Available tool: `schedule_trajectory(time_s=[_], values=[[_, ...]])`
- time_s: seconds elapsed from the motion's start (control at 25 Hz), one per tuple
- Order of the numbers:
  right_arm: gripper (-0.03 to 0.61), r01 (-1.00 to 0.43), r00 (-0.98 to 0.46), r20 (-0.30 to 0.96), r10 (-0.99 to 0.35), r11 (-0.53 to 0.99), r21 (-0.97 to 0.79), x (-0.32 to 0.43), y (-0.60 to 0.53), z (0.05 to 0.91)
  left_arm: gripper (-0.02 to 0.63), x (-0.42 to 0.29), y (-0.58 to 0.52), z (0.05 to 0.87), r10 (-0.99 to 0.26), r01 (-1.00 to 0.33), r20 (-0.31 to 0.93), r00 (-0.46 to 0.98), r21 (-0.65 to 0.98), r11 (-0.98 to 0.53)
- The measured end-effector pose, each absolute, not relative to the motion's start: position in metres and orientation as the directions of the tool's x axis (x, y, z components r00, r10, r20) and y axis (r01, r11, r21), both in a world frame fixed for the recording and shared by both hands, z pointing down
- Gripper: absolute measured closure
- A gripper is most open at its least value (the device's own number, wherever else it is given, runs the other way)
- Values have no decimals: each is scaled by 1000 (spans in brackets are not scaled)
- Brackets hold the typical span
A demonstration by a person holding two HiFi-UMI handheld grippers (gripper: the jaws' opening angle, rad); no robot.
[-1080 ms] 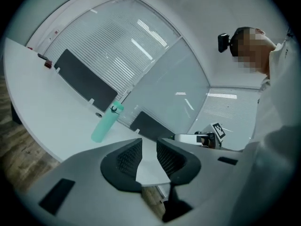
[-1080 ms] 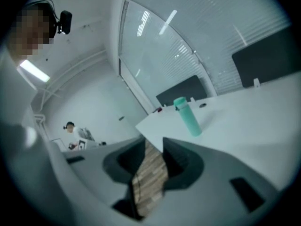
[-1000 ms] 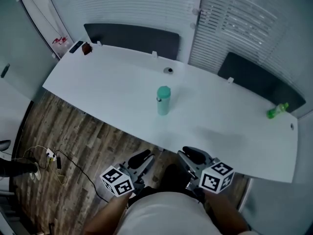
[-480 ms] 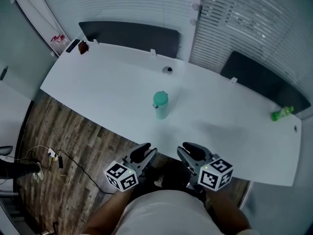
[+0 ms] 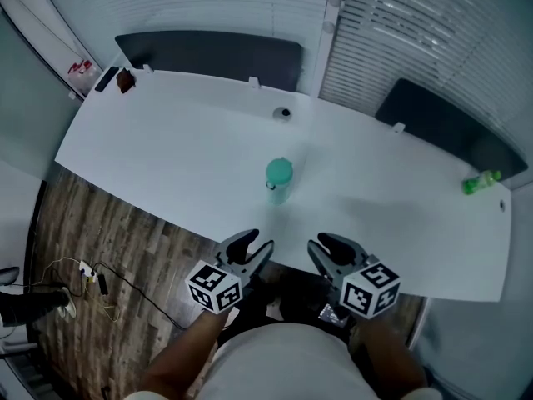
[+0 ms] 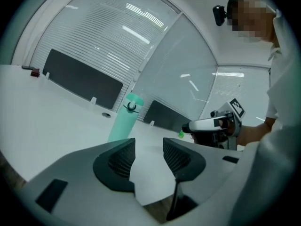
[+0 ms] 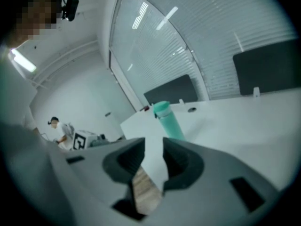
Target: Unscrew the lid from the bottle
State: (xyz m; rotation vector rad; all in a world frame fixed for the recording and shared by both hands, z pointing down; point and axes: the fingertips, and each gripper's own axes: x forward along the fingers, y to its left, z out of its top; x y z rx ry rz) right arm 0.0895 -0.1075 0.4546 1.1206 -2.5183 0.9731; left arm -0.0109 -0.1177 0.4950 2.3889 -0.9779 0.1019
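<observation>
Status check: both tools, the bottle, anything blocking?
Left tool empty, jaws just been opening. Right tool open, empty. Teal bottle upright on table, lid on, untouched. Nothing between tools and bottle.

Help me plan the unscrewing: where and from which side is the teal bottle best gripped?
Take the bottle by its straight body, below the lid, coming level from the near edge of the table. It stands upright and alone, so both flanks are free, and that leaves the lid exposed for twisting.

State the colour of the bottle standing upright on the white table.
The bottle is teal green, lid included; clearest in the left gripper view.
</observation>
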Motion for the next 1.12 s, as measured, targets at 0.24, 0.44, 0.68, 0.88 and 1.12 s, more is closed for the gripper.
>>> schedule_trajectory(time_s=[0.24,0.44,0.68,0.88,1.12], values=[[439,-771,-637,451,-625,513,-378,72,-154,448,390,-16,-168,513,-654,-723,313,689,360,-589],[398,-804,-594,461,-660,501,-319,55,-192,447,322,-12,-207,527,-671,-757,352,652,256,-601],[305,-849,-526,477,-704,471,-242,36,-232,444,290,11,-235,541,-650,-736,382,657,141,-662],[268,-877,-469,521,-713,448,-175,19,-255,452,284,27,-254,544,-682,-757,380,625,81,-649],[262,-886,-423,597,-682,450,-113,9,-270,468,284,35,-266,556,-680,-756,391,620,67,-651]])
